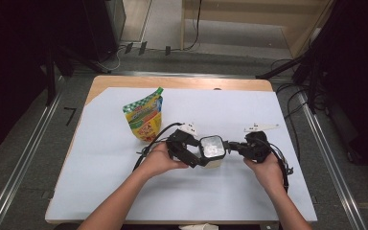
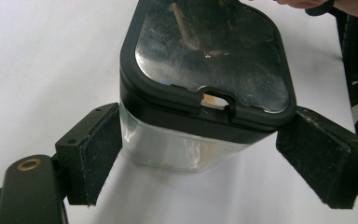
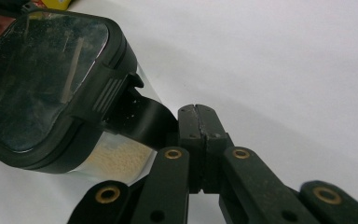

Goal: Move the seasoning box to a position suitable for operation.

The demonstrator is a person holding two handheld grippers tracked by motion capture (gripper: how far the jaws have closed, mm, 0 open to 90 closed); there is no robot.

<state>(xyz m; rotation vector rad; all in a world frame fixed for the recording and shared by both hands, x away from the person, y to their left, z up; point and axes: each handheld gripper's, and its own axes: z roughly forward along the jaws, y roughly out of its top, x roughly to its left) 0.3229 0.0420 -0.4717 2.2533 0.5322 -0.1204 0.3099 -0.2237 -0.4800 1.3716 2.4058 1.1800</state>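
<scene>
A clear box (image 1: 212, 148) with a black-framed see-through lid (image 2: 209, 51) stands on the white sheet (image 1: 249, 105) and holds pale grains (image 3: 116, 161). My left gripper (image 1: 199, 153) reaches it from the left, open, its jaws on either side of the box. In the left gripper view (image 2: 200, 158) the left pad (image 2: 98, 149) lies against the clear wall and the right pad (image 2: 314, 158) stands a little off it. My right gripper (image 1: 230, 145) comes from the right, shut, with nothing between its jaws. Its tip (image 3: 198, 114) touches the lid's black latch tab (image 3: 142, 119).
A yellow and green pouch (image 1: 146, 117) stands upright behind and left of the box. The wooden table's far edge (image 1: 182, 82) shows beyond the sheet. Metal rails (image 1: 24, 153) and cables (image 1: 292, 96) run along the floor on both sides.
</scene>
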